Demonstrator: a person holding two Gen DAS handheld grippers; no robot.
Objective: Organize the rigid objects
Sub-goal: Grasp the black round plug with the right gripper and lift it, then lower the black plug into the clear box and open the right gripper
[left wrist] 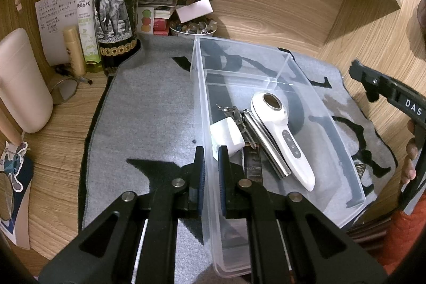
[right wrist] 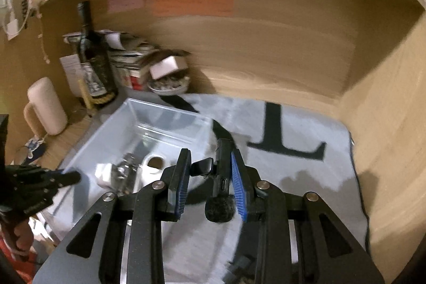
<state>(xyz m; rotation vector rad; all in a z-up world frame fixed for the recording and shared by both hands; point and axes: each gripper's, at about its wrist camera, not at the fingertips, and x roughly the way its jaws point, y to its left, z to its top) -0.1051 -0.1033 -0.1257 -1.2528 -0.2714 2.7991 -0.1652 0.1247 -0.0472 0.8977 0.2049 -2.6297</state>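
Note:
A clear plastic bin (left wrist: 343,151) lies on a grey felt mat (left wrist: 149,119). Inside it are a white handheld device (left wrist: 282,135), a silver metal tool (left wrist: 266,145), a white block (left wrist: 226,136) and keys (left wrist: 231,111). My left gripper (left wrist: 211,151) is shut on the bin's left wall, one finger on each side. My right gripper (right wrist: 210,164) holds a small black clip-on microphone (right wrist: 222,177) with a fuzzy end, above the mat just right of the bin (right wrist: 149,124). The right gripper also shows at the right edge of the left wrist view (left wrist: 386,89).
A dark wine bottle (left wrist: 114,7), a green spray bottle (left wrist: 86,17), a pale mug (left wrist: 24,81), glasses (left wrist: 66,89), stacked papers and a bowl of small items (left wrist: 193,27) crowd the back left. Wooden walls close the back and right.

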